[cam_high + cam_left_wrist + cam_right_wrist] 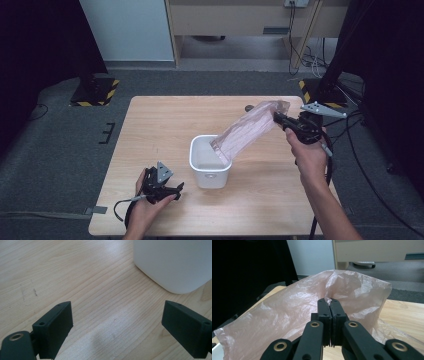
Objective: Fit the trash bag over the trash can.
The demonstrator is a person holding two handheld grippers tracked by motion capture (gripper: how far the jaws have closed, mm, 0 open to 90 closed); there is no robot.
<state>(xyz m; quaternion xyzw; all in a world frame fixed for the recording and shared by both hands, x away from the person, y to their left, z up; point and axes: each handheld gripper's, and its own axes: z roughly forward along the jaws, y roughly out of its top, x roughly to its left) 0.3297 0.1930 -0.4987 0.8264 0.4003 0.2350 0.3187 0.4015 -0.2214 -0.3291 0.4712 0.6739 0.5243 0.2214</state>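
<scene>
Right gripper [278, 119]: held up over the far right part of the table in the person's right hand [309, 157]; its two black jaws are pressed together on the top edge of the thin, translucent pink plastic bag [250, 131]. In the right gripper view [330, 301] a fold of the film is pinched between the closed jaws.

Pink plastic bag: crinkled and stretched in a slant from the right gripper down to the left, its lower end inside the white square plastic container [209, 173]; the upper end hangs in the air, off the table.

White container: stands upright near the middle of the light wooden table [160, 125], open at the top, with the bag's lower end at its far right corner. Its rounded white wall [175, 262] is near the left gripper.

Left gripper [172, 190]: low over the near left part of the table in the person's left hand [147, 205], just left of the container. Its jaws stand wide apart with only bare wood between them [117, 320]; they grasp nothing.
</scene>
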